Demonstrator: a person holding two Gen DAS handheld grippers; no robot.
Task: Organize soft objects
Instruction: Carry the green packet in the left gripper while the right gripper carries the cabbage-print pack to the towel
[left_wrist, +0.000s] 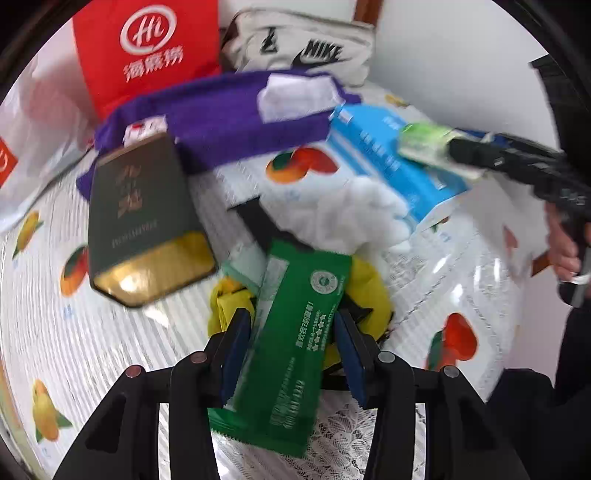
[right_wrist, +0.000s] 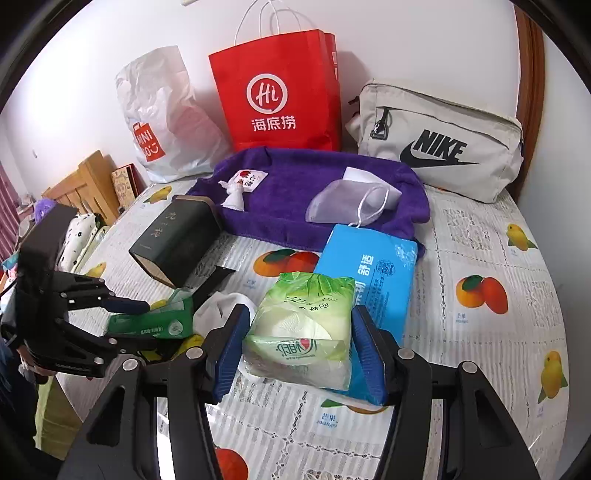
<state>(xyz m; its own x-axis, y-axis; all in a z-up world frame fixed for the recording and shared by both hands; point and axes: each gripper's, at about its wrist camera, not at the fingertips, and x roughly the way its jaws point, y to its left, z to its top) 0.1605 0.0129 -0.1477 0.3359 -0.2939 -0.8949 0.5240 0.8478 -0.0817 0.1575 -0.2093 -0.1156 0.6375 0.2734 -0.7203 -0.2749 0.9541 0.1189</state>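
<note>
While my left gripper (left_wrist: 291, 354) points down at the bed, its blue fingers (left_wrist: 236, 350) sit either side of a long green sachet pack (left_wrist: 291, 343); the left pad touches its edge, the right pad stands just clear, so I cannot tell whether it is truly clamped. Beyond the tips lie a yellow cloth (left_wrist: 365, 295) and a white fluffy cloth (left_wrist: 351, 214). Only the right wrist view shows that pack from the side, between the left fingers at the far left. My right gripper (right_wrist: 301, 350) is clenched on a pale green tissue pack (right_wrist: 303, 332), both pads pressing its sides, above a blue tissue pack (right_wrist: 373, 273). Past these fingertips sit a purple towel (right_wrist: 295, 199), dark tin box (right_wrist: 173, 236), red paper bag (right_wrist: 277, 92) and Nike pouch (right_wrist: 443, 144).
</note>
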